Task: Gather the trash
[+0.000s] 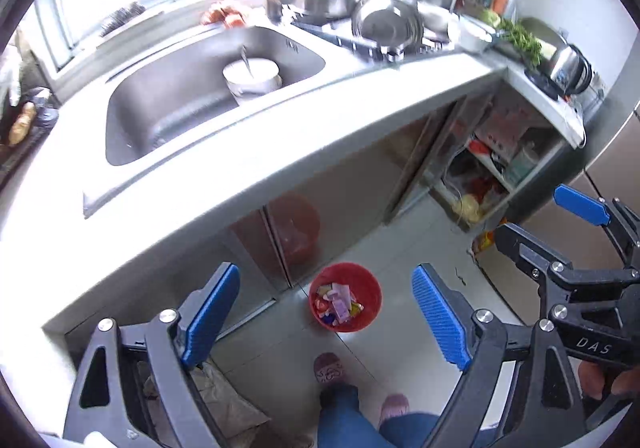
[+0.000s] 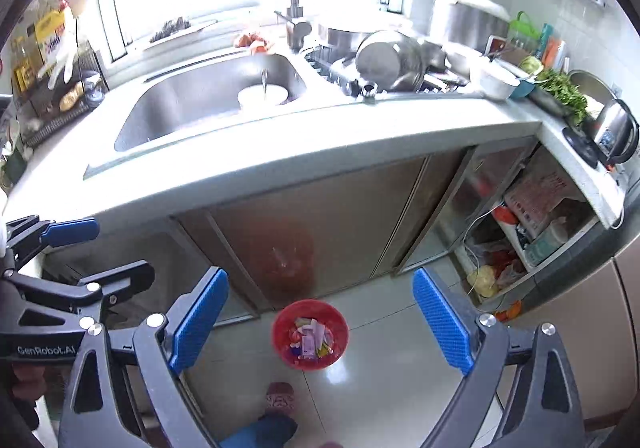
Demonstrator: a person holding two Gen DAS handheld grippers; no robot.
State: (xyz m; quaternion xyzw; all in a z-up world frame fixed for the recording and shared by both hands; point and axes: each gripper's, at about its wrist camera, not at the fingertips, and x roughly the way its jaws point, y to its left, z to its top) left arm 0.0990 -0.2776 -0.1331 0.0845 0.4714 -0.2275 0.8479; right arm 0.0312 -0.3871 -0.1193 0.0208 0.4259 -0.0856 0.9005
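Left wrist view: the left gripper (image 1: pixel 326 322) has its jaws spread wide with nothing between them; the red bin (image 1: pixel 345 296) on the floor shows in the gap, well below.
Right gripper: seen in the right wrist view, the right gripper (image 2: pixel 320 322) is also wide open and empty, hanging high above the red bin (image 2: pixel 310 332).
Trash: coloured wrappers (image 1: pixel 338 304) lie inside the red bin, which stands on the floor tiles just in front of the cabinet doors (image 2: pixel 320 207) below the worktop (image 2: pixel 280 163).
Landmark: the person's slippered foot (image 1: pixel 329 368) is just beside the red bin, on the near side.
Risk, missed litter: from this height small scraps near the red bin are hard to make out; I judge some could be overlooked.
Risk, knock: a careless step could tip the red bin and spill the wrappers.
Risk, collision: both grippers sit close together, so swinging one could strike the other.
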